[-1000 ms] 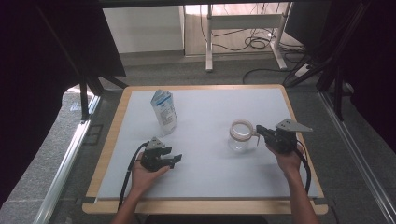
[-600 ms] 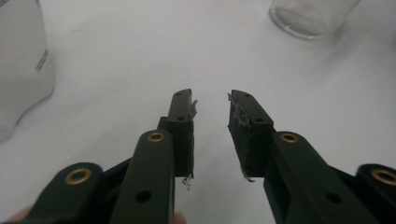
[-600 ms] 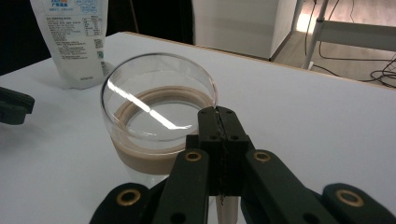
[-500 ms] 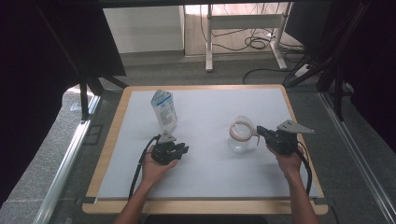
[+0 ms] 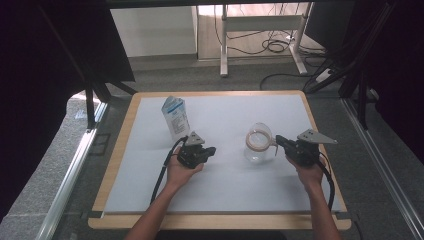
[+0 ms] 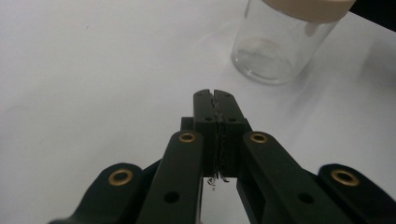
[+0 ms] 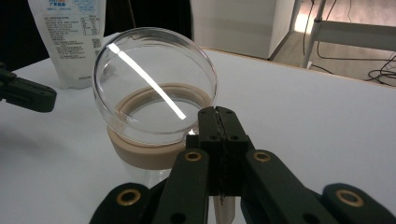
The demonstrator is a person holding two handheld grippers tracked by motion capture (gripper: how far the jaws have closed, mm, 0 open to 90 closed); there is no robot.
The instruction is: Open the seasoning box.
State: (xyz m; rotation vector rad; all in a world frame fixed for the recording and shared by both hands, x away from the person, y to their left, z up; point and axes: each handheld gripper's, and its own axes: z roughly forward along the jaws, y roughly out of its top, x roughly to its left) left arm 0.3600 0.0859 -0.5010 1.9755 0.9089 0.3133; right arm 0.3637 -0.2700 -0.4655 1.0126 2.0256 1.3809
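While both hands sit well inside the near edge of the desk [image 5: 120, 150], bare white surface lies all around them. Left gripper [image 6: 215, 100] has just been closing; its fingers meet with nothing between, pointing toward the glass jar [image 5: 258, 145]. Right gripper [image 7: 219, 116], fingers closed and empty, sits just beside the jar's tan rim. Farther back stands a white pouch [image 5: 175, 117]; its print is legible in the right gripper view.

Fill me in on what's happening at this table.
A person works two handheld grippers over a white-topped table. The right gripper, jaws shut, sits against the glass jar, whose clear lid stands tipped open. The left gripper, jaws just closed on nothing, is between the jar and the white pouch.
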